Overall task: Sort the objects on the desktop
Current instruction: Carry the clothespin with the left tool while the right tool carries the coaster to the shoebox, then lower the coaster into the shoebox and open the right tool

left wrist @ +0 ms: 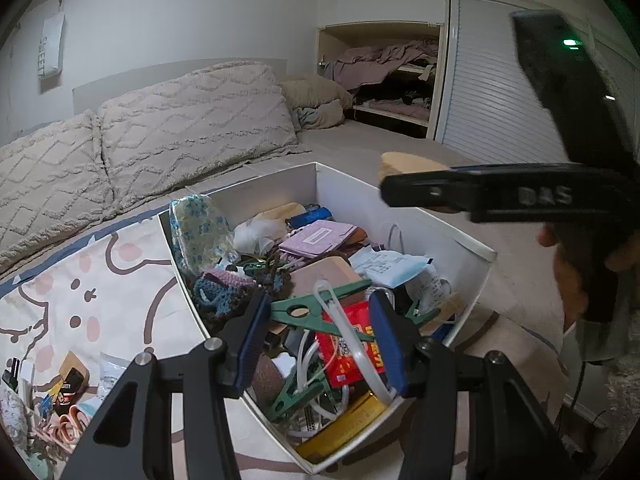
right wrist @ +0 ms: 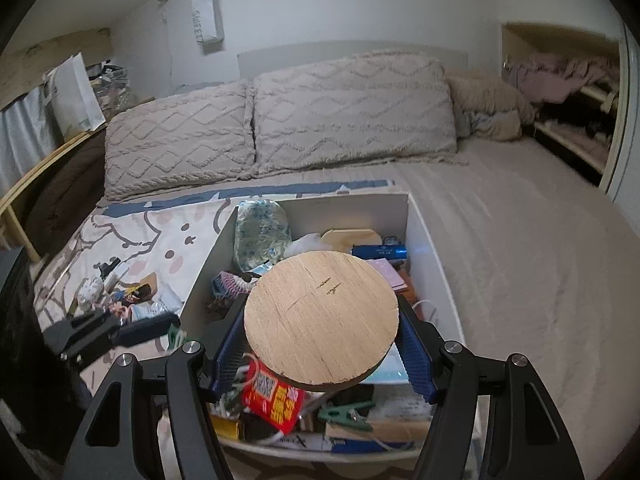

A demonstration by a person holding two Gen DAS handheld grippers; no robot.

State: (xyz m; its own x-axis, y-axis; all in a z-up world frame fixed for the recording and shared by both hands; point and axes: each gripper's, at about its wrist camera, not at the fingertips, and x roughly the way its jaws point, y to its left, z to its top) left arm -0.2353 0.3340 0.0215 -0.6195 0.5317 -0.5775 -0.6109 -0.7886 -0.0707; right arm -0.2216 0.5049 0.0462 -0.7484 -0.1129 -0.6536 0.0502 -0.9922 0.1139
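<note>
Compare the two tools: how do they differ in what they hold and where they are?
The right tool grips a round flat wooden disc between its blue pads; the left tool holds nothing, its jaws apart. In the left wrist view, the right tool is higher, while the left is low over the white cardboard box. Both have blue pads.

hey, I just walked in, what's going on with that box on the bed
A person is sorting odds and ends with a handheld gripper in each hand. The right gripper is shut on a round wooden disc, held above the white box full of clutter, such as green clothespins and a red packet. The left gripper is open and holds nothing, poised over the near end of the box. A small pile of items already lies on the patterned cloth beside the box.
</note>
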